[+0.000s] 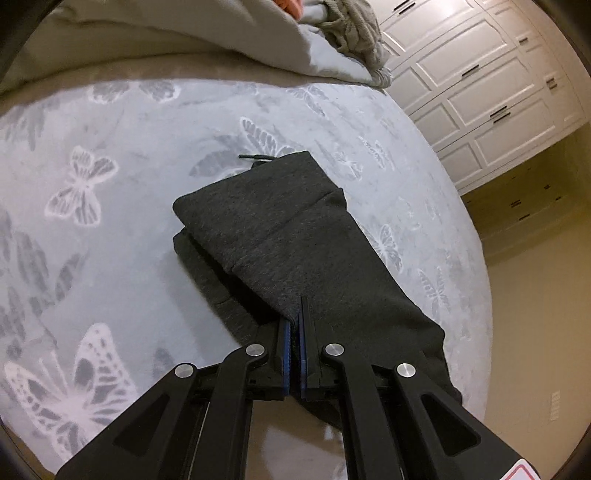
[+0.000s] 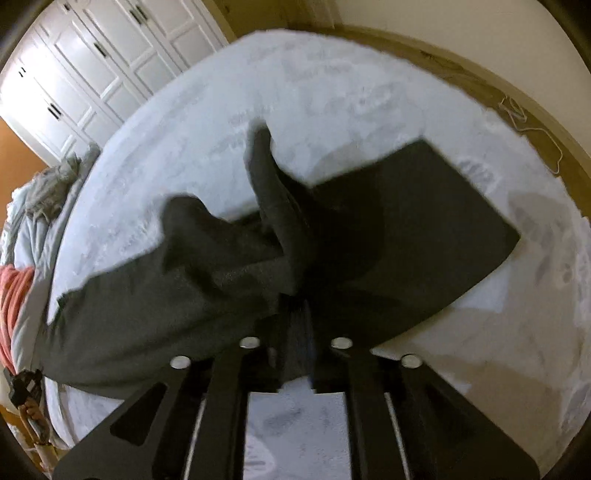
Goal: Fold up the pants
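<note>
Butterfly-printed grey bedding (image 1: 110,155) covers the bed, with white cabinets (image 1: 476,85) at two o'clock in the left wrist view and a heap of laundry (image 1: 351,29) at twelve.

Dark grey pants (image 1: 273,229) lie near the middle of the bedding, already doubled over — one layer stacked on another, a drawstring tip poking out at the far end. Left gripper (image 1: 298,306) has its jaws pressed together on the near edge of the cloth, a thin fold pinched between the blue pads. Right gripper (image 2: 297,306) is closed on a bunched ridge of the same pants (image 2: 406,221); fabric fills the gap between its fingers and rises toward twelve o'clock in that view.

The step in hand looks like carrying the gripped end over for another fold. To do it well, both grippers should travel together at matched height so the edge stays taut and straight, then lay it square onto the far layer before letting go. The right one holds a clump rather than a clean edge — that side may land wrinkled and need smoothing.

Hard to read: the right wrist view is motion-blurred, so which part of the pants it holds is unclear, and its fingertips are buried in cloth. Each gripper's body hides the near hem. A pinkish patch at the top of the left view is too cut off to identify.
</note>
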{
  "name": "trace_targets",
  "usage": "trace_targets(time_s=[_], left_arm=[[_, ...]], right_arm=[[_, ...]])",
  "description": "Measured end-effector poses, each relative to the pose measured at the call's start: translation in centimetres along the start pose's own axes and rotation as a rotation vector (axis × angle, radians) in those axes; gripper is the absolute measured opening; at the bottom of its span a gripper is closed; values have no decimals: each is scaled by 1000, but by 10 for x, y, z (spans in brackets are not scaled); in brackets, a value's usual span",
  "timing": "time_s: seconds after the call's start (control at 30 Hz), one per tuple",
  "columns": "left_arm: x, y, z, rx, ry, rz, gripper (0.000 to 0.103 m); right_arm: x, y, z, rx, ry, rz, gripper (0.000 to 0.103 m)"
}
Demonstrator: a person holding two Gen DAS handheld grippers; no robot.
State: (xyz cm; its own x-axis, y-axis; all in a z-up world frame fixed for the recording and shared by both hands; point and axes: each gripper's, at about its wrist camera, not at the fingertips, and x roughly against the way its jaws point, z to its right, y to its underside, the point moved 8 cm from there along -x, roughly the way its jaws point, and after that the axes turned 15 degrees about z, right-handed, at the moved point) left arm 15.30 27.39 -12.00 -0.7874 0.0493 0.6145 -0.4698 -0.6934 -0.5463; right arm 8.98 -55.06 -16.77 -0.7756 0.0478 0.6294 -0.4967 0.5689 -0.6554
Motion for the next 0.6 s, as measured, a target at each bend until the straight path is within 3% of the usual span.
trace_targets(time_s=[0.07,0.2,0.23,0.3,0.33,0.37,0.43,0.47,0.5,0.6], left_arm=[[-4,1,-4,1,-20,-2,1],[-14,6,-9,21,-57,-15,2],[-15,7,-10,22,-62,-18,2],[-17,8,-12,24,-66,-23,2],[-17,8,-12,22,-65,-23,2],[-17,8,-12,24,-59,-21,2],[-16,7,-12,17,-56,-19,2],[-17,7,-11,7,-58,-21,2],[-18,7,-11,-1,-63,-22,2],[-21,9,-9,-25,-82,-29,2]], right_arm=[[2,-9,4,-40,11,49,51],[-13,-25,5,-47,48,102,53],[-21,-24,4,-32,60,90,49],[-30,-25,0,-6,78,64,6],[-20,-36,-5,-12,58,110,6],[9,-58,-18,-50,-31,217,5],[58,-83,-24,-109,-128,364,4],[77,-83,-12,-137,-109,412,4],[73,-73,5,-155,-52,387,5],[22,-18,65,-197,135,108,5]])
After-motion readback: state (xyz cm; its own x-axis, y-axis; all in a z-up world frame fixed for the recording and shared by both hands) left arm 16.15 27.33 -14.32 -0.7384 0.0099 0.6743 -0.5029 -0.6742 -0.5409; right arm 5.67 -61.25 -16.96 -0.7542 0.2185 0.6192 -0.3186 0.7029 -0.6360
